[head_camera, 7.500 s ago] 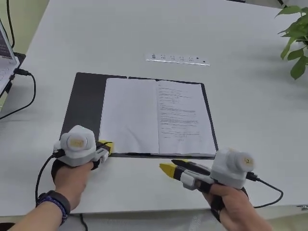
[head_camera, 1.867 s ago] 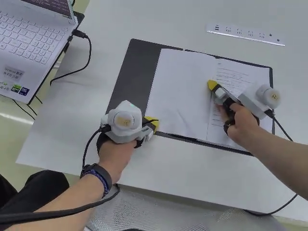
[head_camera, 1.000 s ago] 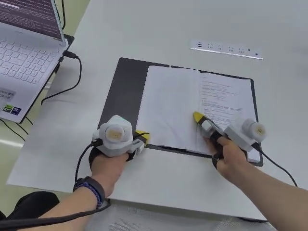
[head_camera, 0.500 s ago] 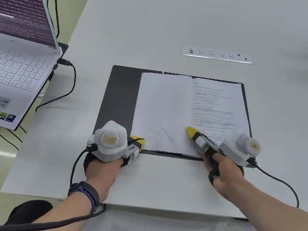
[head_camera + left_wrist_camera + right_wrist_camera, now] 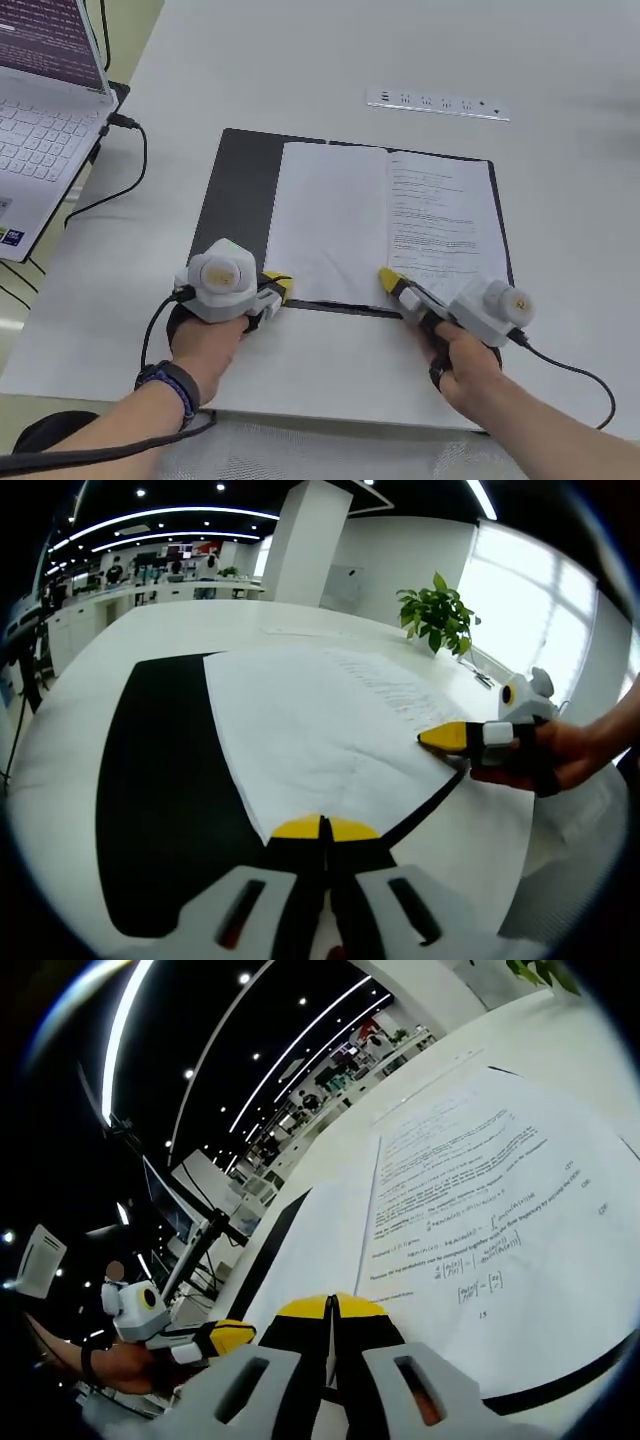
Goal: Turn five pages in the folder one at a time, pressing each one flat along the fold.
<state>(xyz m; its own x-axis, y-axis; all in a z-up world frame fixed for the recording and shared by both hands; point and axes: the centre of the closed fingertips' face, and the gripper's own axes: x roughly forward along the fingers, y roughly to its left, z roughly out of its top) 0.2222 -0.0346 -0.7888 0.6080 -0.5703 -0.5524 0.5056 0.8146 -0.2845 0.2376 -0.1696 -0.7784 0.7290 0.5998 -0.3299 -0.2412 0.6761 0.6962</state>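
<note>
two claws sit at the near edge of the open folder (image 5: 235, 190), which lies flat on the white desk (image 5: 300, 60). the left claw (image 5: 277, 287) has its jaws pressed tight together, and its yellow tips are right at the near left corner of the blank page (image 5: 325, 215). the right claw (image 5: 390, 281) is closed too, and its tips rest at the near end of the fold, between the blank page and the printed page (image 5: 445, 215). a laptop (image 5: 40, 110) is off to the left, and a power strip (image 5: 437, 103) lies on the far side of the folder.
</note>
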